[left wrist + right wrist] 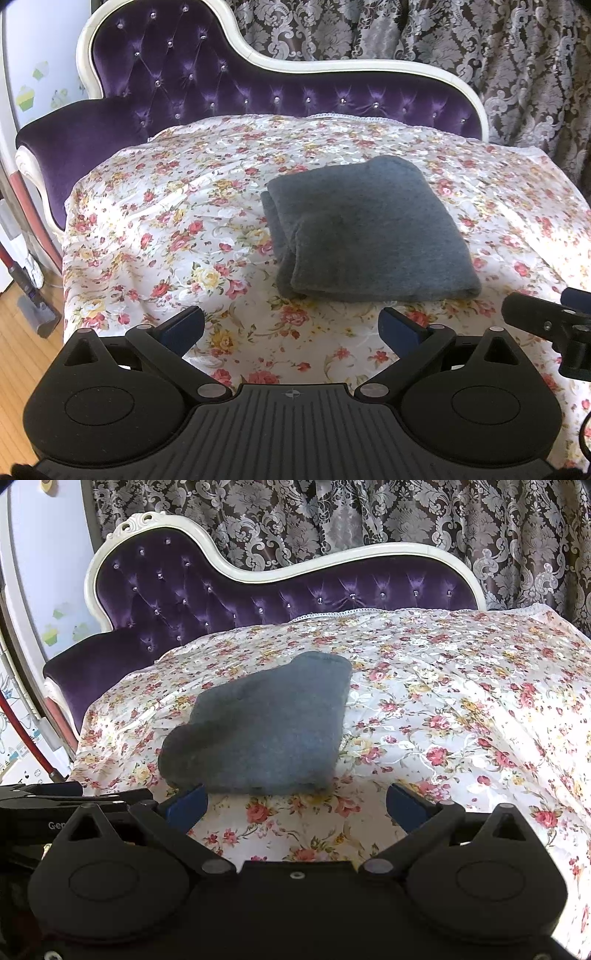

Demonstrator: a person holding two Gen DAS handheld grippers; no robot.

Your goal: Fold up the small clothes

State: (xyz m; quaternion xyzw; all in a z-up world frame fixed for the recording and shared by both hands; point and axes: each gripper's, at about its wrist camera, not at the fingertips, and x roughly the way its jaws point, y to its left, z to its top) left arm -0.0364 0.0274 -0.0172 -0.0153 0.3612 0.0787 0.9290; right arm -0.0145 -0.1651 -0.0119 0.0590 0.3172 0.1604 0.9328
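Note:
A grey fleece garment (365, 229) lies folded into a thick rectangle on the floral sheet (166, 229). It also shows in the right wrist view (266, 731), folded and lying flat. My left gripper (293, 326) is open and empty, just short of the garment's near edge. My right gripper (295, 806) is open and empty, its left blue pad (188, 806) close to the garment's near left corner. Part of the right gripper (550, 325) shows at the right edge of the left wrist view.
The sheet covers a purple tufted chaise (177, 74) with a white frame. Patterned curtains (369, 517) hang behind. A vacuum cleaner (26, 280) stands on the wooden floor at the left. The left gripper body (44, 797) shows at the left.

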